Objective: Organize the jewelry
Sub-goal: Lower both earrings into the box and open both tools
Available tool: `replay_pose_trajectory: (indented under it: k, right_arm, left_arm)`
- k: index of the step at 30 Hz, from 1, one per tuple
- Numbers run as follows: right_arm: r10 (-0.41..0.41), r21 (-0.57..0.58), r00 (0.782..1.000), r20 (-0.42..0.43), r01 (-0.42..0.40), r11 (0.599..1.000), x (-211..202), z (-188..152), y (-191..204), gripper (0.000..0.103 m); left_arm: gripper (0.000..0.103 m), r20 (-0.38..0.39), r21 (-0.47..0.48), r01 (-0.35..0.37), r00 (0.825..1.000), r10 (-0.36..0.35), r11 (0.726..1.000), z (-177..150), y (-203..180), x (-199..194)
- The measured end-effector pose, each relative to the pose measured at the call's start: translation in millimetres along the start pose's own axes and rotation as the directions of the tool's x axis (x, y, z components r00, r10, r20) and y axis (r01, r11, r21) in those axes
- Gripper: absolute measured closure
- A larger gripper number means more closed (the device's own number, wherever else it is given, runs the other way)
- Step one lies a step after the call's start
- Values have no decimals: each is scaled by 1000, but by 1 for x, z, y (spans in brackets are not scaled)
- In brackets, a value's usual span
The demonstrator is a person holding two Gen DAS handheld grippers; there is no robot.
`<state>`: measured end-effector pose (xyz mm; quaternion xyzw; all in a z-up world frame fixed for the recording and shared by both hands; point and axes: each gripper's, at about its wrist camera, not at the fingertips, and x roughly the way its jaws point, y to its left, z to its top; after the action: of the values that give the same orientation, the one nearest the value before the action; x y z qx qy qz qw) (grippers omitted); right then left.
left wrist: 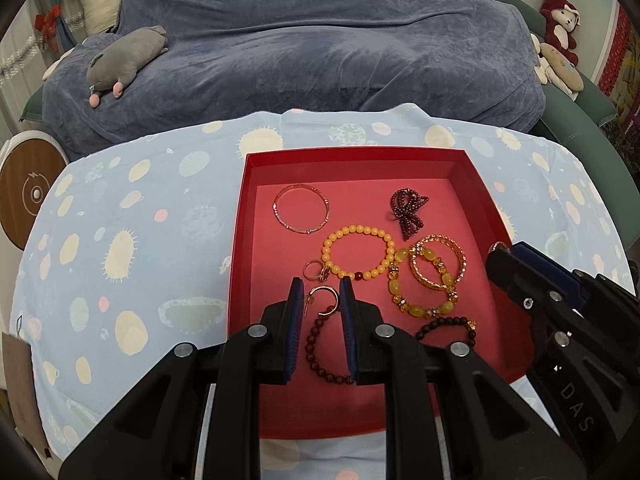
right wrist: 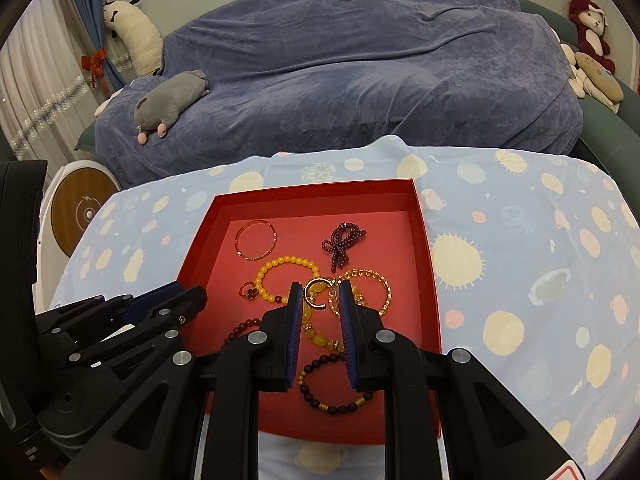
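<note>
A red box [left wrist: 486,196] [right wrist: 424,232] on the patterned cloth holds several bracelets: a thin bangle [left wrist: 302,209], a yellow bead bracelet [left wrist: 358,252], a dark garnet bundle [left wrist: 408,212], gold and amber bracelets [left wrist: 438,268], dark bead bracelets [left wrist: 320,354] [right wrist: 332,384]. My left gripper [left wrist: 322,296] holds a gold hoop earring [left wrist: 326,300] between its pads above the box. My right gripper [right wrist: 320,300] holds a second gold hoop earring [right wrist: 316,296] between its pads above the amber bracelets. A small ring [left wrist: 314,270] lies beside the yellow bracelet.
The table wears a light blue cloth with planet prints [left wrist: 120,248]. Behind it is a sofa under a blue-grey blanket [left wrist: 320,48] with plush toys [left wrist: 128,60]. A round white and wood device [left wrist: 28,196] stands at the left.
</note>
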<state>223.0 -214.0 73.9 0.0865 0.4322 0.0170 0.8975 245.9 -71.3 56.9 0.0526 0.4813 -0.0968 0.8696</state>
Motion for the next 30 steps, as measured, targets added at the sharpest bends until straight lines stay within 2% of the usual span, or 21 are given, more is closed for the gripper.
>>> replay_pose_trajectory:
  k: [8,15,21,23,30]
  right_arm:
    - [-17,-3,999,-47,16,1000,35,1,-2,86]
    - [-16,17,996,-83,17,1000,49,0,-4,85]
    - [-35,22,997,-76,37,999,41,0,-5,79]
    - [-41,26,997,-66,43,999,34,-1,-3,72]
    - [-47,38,998,-46,49,998,5,-7,-2,66]
  left_arm:
    - [85,-42,-7,-19,999,18,1000,5,5,32]
    - [84,-49,-7,-27,998,26,1000,6,5,40]
    - [55,-21,3,-51,998,51,999,8,3,29]
    - [54,-13,7,-51,999,51,999,8,1,23]
    - [52,10,-8,-54,998,54,998,1,2,-4]
